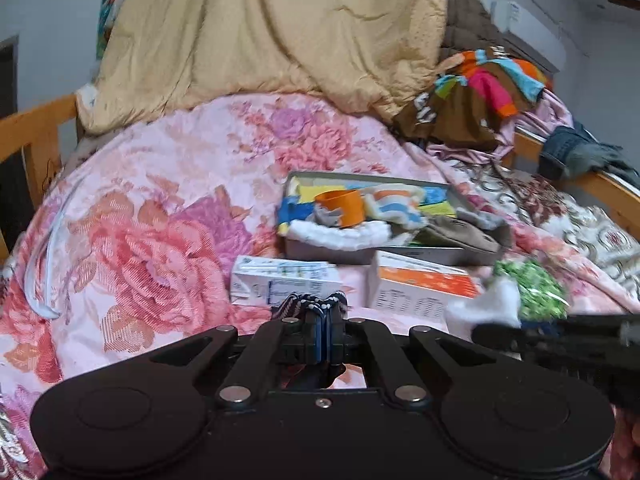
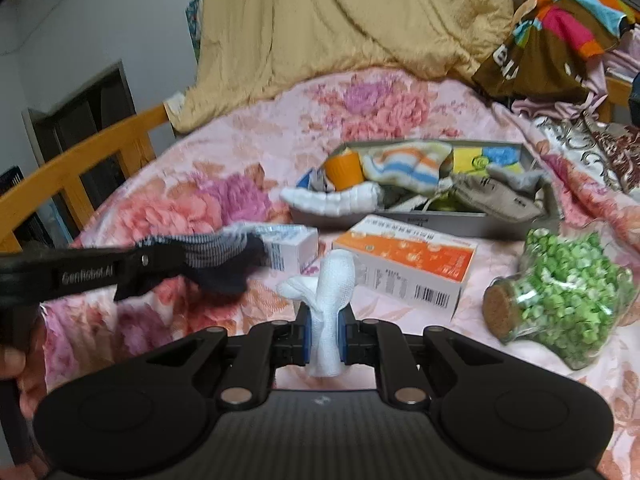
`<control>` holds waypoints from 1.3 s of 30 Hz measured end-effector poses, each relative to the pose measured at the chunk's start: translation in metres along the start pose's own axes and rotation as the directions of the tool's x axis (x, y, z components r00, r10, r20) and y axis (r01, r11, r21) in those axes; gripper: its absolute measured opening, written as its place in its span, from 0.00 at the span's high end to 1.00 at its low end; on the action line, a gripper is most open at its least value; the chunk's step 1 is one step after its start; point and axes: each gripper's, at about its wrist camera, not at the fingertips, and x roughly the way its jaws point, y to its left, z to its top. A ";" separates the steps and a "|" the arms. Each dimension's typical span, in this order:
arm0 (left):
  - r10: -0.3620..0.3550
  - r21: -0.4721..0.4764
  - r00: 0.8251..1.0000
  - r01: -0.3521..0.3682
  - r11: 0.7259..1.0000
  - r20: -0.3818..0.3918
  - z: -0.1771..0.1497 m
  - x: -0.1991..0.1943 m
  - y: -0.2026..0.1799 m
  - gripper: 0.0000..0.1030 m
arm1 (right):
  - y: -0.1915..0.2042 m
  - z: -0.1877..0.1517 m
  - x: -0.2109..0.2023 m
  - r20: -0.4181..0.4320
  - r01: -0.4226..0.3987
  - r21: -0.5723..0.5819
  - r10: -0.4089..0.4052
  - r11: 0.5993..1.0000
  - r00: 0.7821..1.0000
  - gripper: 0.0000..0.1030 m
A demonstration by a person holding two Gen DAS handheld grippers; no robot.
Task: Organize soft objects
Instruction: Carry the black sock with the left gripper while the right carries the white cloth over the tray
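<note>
We carry two soft pieces above the floral bedspread (image 2: 248, 128): a dark striped sock (image 2: 216, 256) pinched in the left gripper (image 1: 322, 322), its jaws clamped tight on the knit, and a white gauze cloth (image 2: 334, 304) squeezed between the narrow jaws of the right gripper (image 2: 323, 338). Just beyond them the grey tray (image 2: 536, 160) already holds a striped sock, a white cloth, beige socks and an orange cup (image 2: 344, 169), so much of the sorting looks done. These two pieces have yet to go in. Two cartons (image 2: 404, 264) and a jar of green beads (image 2: 568, 296) lie near, and we judge they stay out.
</note>
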 end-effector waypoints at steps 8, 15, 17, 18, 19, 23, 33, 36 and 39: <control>-0.005 0.011 1.000 0.005 1.000 0.005 -0.009 -0.029 -0.025 0.99 | -0.006 0.005 -0.046 0.097 0.009 -0.012 -0.007 1.000 0.995 0.86; -0.006 -0.017 1.000 0.006 1.000 0.023 -0.007 -0.058 -0.035 0.99 | -0.011 0.006 -0.083 0.139 0.020 0.021 -0.023 1.000 0.990 0.86; -0.014 -0.030 0.999 0.015 0.999 0.036 -0.002 -0.065 -0.039 0.99 | -0.011 0.005 -0.093 0.147 0.019 0.037 -0.025 0.999 0.989 0.86; -0.018 -0.034 0.999 0.020 0.999 0.039 0.001 -0.068 -0.040 0.99 | -0.011 0.005 -0.096 0.149 0.018 0.039 -0.024 0.999 0.989 0.86; -0.021 -0.037 0.999 0.022 0.999 0.042 0.004 -0.070 -0.043 0.99 | -0.011 0.006 -0.100 0.151 0.018 0.041 -0.024 0.999 0.988 0.86; -0.050 -0.038 0.997 0.053 0.998 0.065 0.023 -0.078 -0.054 0.99 | -0.010 0.014 -0.113 0.158 0.022 0.046 -0.029 0.999 0.987 0.86; -0.110 0.032 0.984 0.107 0.994 0.139 0.110 -0.074 -0.077 0.99 | -0.027 0.097 -0.124 0.185 -0.007 0.065 -0.005 0.998 0.983 0.85; -0.115 0.067 0.981 0.105 0.992 0.157 0.138 -0.060 -0.083 0.99 | -0.036 0.127 -0.111 0.214 0.009 0.037 -0.017 0.999 0.977 0.85; -0.123 0.085 0.979 0.110 0.990 0.164 0.163 -0.036 -0.089 0.99 | -0.050 0.151 -0.091 0.236 0.027 0.036 -0.035 0.999 0.971 0.85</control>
